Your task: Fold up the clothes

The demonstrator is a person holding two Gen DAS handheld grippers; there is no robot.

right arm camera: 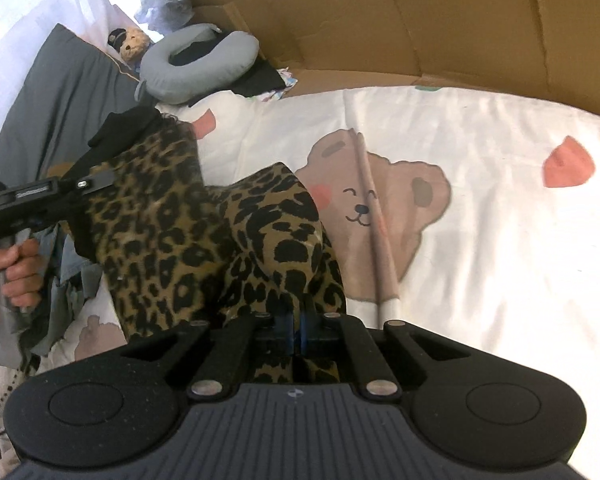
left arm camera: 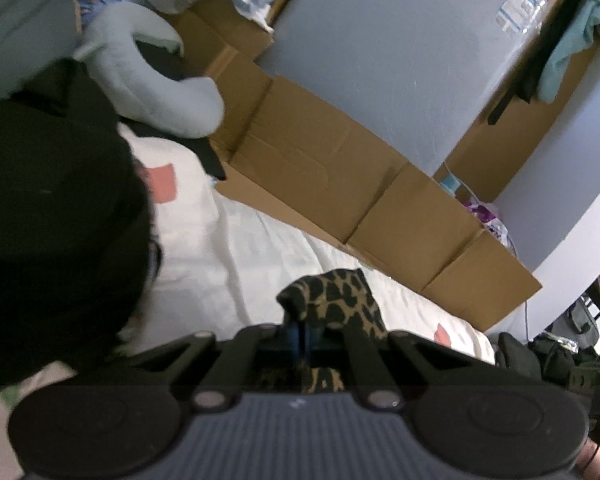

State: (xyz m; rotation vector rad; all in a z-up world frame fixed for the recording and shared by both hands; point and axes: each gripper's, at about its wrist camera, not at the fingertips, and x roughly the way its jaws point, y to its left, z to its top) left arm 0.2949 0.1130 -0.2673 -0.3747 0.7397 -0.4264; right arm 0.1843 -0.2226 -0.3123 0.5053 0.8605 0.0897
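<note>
A leopard-print garment (right arm camera: 172,232) with a black trim hangs lifted above the bed, stretched between both grippers. My right gripper (right arm camera: 296,330) is shut on a lower edge of the cloth, which bunches up just beyond its blue pads. My left gripper (left arm camera: 302,334) is shut on another bit of the leopard-print garment (left arm camera: 336,300), a fold sticking up past its fingers. In the right wrist view the left gripper (right arm camera: 100,178) shows at the left edge, held by a hand (right arm camera: 12,276), pinching the garment near its black trim.
The bed sheet (right arm camera: 480,240) is white with bear and heart prints. Flattened cardboard boxes (left arm camera: 340,184) line the far side of the bed. A grey neck pillow (right arm camera: 188,68), a teddy bear (right arm camera: 132,44) and a grey pillow (right arm camera: 60,92) lie at the head end. A black cloth (left arm camera: 52,220) fills the left.
</note>
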